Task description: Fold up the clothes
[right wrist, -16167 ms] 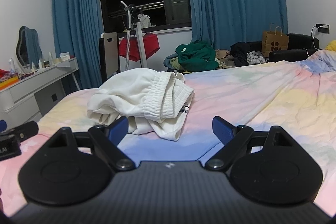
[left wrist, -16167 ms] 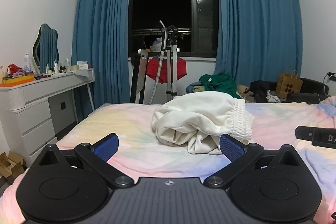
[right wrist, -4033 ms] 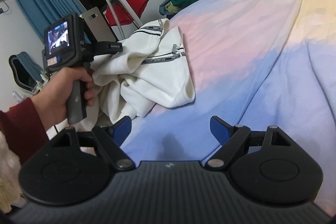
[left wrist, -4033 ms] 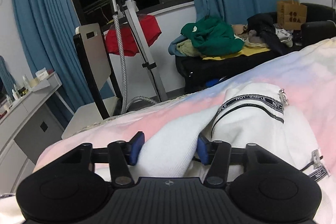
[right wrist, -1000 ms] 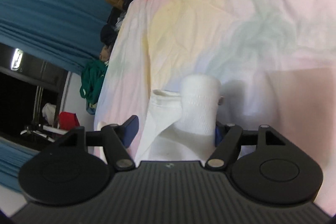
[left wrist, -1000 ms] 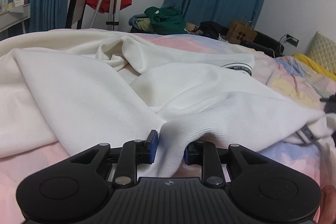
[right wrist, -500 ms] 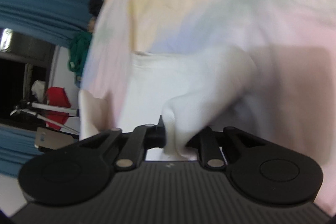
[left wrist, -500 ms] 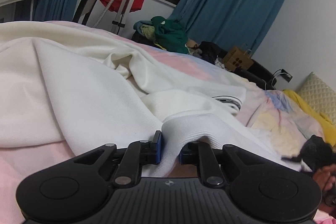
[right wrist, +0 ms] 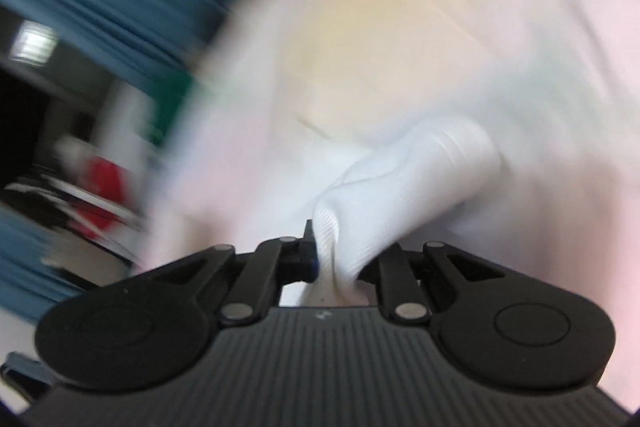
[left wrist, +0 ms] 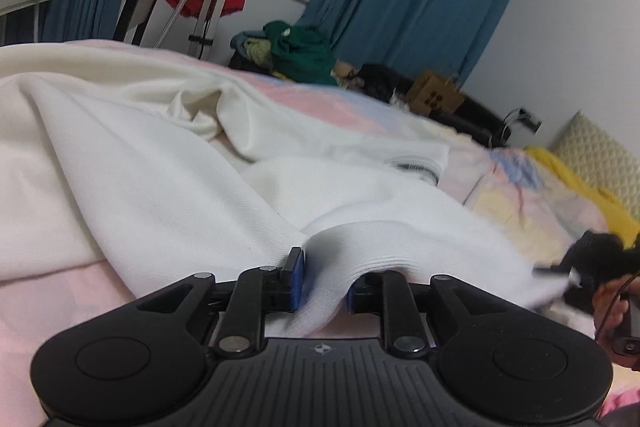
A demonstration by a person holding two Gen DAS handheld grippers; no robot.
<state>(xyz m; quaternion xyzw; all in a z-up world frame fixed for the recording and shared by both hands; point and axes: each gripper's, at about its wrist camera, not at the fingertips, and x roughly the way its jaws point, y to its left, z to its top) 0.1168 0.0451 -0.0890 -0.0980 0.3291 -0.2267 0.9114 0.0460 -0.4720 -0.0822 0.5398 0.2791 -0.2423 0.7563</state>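
While the white pants [left wrist: 168, 187] lie on the bed [left wrist: 532, 195] | left tool [left wrist: 323, 281] pinches them | right tool [right wrist: 338, 259] pinches them too

No legible text. Dark printed band on white garment [left wrist: 416, 169] too blurred to read. Brown paper bag [left wrist: 434, 97] carries dark dots, no readable lettering.
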